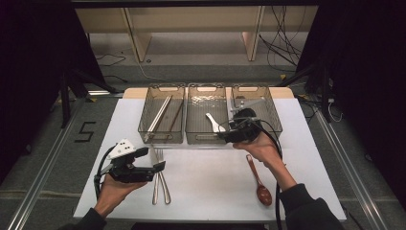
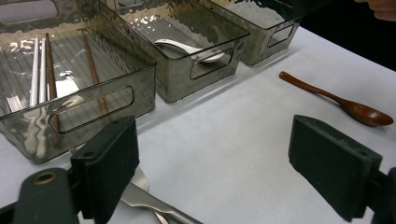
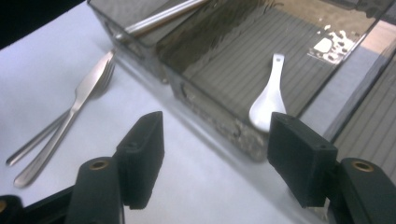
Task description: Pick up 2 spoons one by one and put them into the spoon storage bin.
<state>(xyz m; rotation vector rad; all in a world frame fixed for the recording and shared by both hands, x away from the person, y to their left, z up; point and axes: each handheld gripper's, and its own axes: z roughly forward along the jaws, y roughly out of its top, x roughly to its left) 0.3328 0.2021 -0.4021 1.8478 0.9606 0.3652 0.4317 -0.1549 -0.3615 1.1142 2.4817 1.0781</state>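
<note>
Two steel forks (image 1: 160, 178) lie side by side on the white table (image 1: 210, 187), their handles just under my left gripper (image 1: 154, 159), which is open and holds nothing. In the left gripper view the forks (image 2: 147, 201) pass beside the left jaw of that gripper (image 2: 219, 163). My right gripper (image 1: 224, 133) hovers open at the front wall of the middle bin (image 1: 206, 88). A white ceramic spoon (image 3: 268, 100) lies inside this bin, just beyond the open right gripper (image 3: 219, 154). A brown wooden spoon (image 1: 258, 179) rests on the table at the right.
Three smoky clear bins stand in a row at the back. The left bin (image 1: 160, 138) holds pale and brown chopsticks (image 1: 159, 117). The right bin (image 1: 272, 108) sits behind the right hand. Table edges are near at the front and both sides.
</note>
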